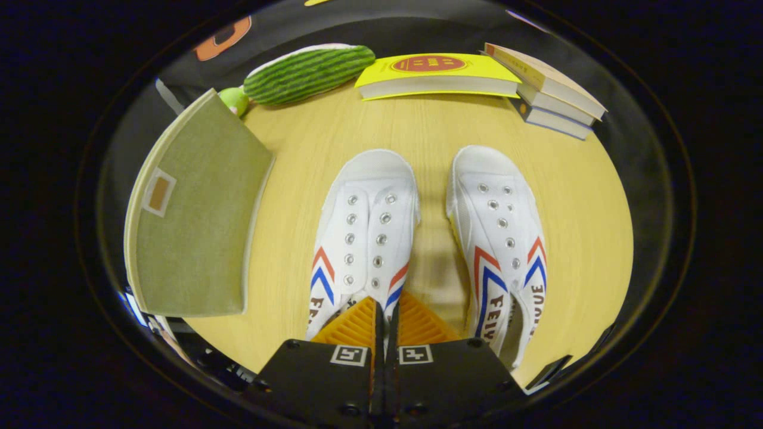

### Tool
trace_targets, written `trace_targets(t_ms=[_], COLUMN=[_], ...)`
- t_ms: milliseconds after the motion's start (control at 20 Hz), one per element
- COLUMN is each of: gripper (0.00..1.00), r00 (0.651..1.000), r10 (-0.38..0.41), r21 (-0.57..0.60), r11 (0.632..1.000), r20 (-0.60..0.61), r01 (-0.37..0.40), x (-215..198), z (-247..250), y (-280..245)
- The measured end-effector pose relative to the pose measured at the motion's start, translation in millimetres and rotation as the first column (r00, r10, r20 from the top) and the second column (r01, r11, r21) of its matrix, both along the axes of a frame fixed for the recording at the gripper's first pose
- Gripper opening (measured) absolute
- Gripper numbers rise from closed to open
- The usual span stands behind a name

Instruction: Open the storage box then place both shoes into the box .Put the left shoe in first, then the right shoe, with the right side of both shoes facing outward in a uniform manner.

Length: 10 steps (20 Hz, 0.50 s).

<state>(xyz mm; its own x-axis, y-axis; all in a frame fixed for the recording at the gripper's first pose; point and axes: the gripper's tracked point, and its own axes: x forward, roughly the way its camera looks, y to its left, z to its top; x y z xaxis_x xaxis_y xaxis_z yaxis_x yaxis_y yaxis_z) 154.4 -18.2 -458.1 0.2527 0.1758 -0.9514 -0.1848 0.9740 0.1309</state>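
Tool [386,313] fingers were drawn together with only a thin slit between them, their tips hanging over the heel opening of the left-hand white canvas lace-less sneaker with red and blue chevrons [363,238]. Whether a fold of that shoe's collar was pinched in the slit could not be told; nothing was plainly held.

Just to the right of the tool lay the matching second white canvas sneaker [498,238], near its partner but apart from it. Both shoes rested on the pale wooden counter [429,128] with their toes pointing away from the tool.

Off to the left of the fingers sat the olive-green fabric storage box [197,226], its flat lid with a small tan label patch closed over it. Beyond the shoes lay a yellow paperback book with a red oval on its cover [438,74], a stack of three books [551,89] to its right, and a green striped plush cucumber toy [307,71] to its left.

Judging from this, the task had barely started: the box was yet to be opened, and both shoes were yet to go in, left shoe first.
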Motion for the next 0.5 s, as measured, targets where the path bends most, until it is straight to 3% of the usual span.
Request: trace_targets(t_ms=[200, 500], gripper=[0.06, 0.06], r00=[0.998, 0.996], r10=[-0.063, -0.083], r21=[0.128, 0.260], r11=[0.990, 0.963], r20=[-0.007, 0.046], r01=[0.063, 0.068], x=[-2, -4], z=[38, 100], y=[19, 39])
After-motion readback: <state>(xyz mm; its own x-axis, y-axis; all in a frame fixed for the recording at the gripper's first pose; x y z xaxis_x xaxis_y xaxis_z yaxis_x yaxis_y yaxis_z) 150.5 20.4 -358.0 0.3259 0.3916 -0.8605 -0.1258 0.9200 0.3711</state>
